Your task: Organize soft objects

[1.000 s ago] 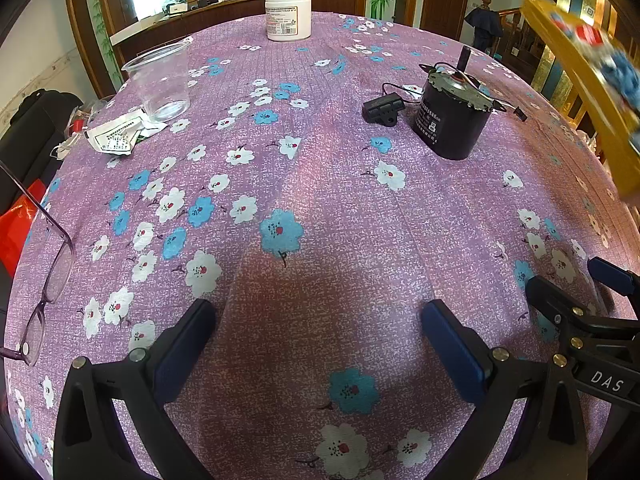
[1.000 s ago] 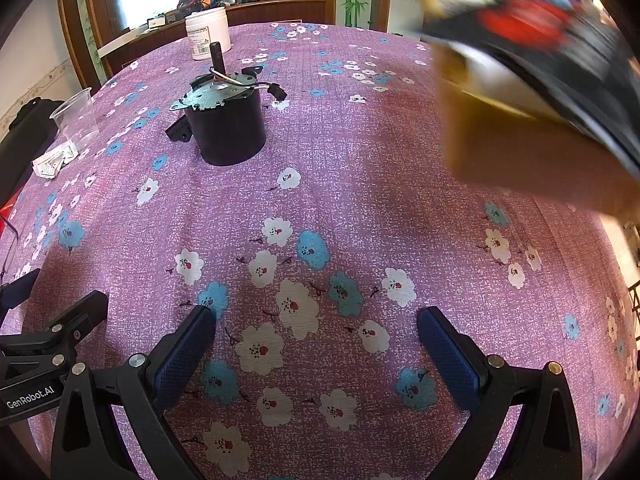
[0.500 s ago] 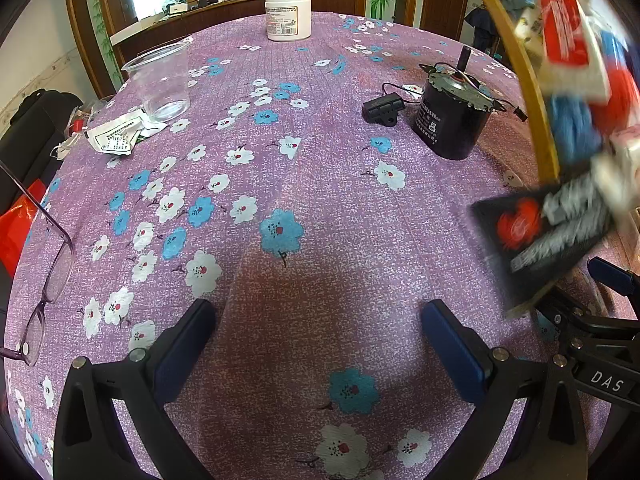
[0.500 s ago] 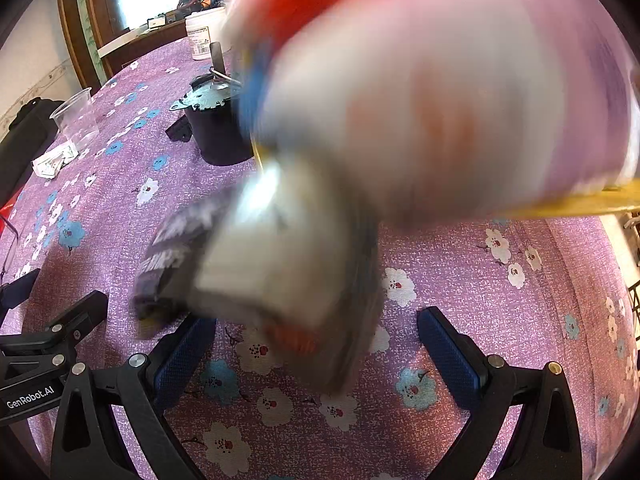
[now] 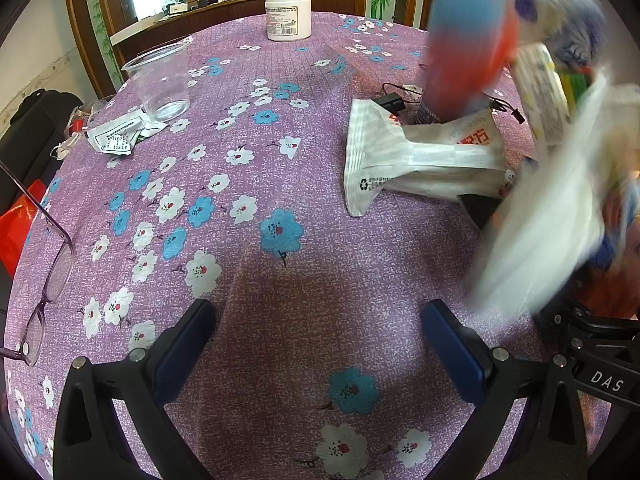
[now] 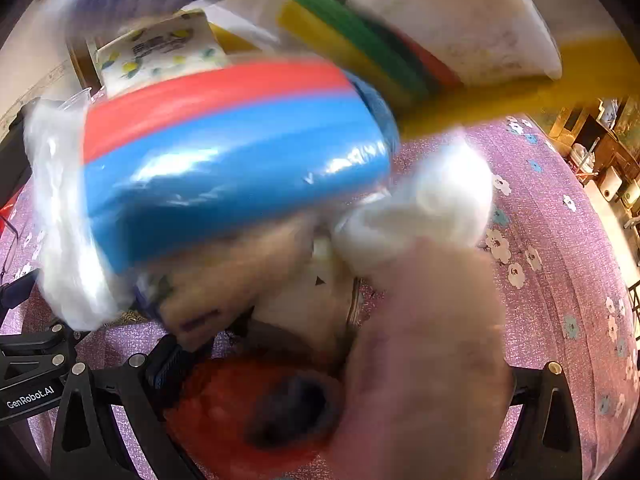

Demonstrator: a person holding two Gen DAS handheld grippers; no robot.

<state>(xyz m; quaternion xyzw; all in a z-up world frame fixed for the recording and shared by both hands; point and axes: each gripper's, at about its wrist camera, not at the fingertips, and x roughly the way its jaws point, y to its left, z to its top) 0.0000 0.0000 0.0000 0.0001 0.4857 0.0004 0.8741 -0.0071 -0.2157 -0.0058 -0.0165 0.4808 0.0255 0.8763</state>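
Soft items are tumbling onto the purple flowered tablecloth (image 5: 248, 184), most of them blurred. A white plastic pack with red print (image 5: 420, 156) lies flat on the cloth. Above it fall a blue-and-red pack (image 5: 468, 28), a tissue pack (image 5: 544, 92) and a white bag (image 5: 548, 220). My left gripper (image 5: 316, 352) is open over bare cloth. In the right wrist view a blue-and-red pack (image 6: 232, 160), a yellow-green-red sponge stack (image 6: 360, 48), a white wad (image 6: 440, 196) and a red item (image 6: 224, 400) pile over my right gripper (image 6: 332, 380). It is open, with its right finger hidden.
A tilted yellow container's rim (image 6: 520, 100) hangs above the pile. A clear cup (image 5: 158, 80), paper sachets (image 5: 116, 136), a white jar (image 5: 288, 16) and spectacles (image 5: 44, 280) sit at the left and far side. A black adapter (image 5: 394, 100) peeks out behind the white pack.
The yellow container tipped over from the right and its soft items poured out. One white pack has landed; the rest now fall onto the right gripper. Neither gripper has moved.
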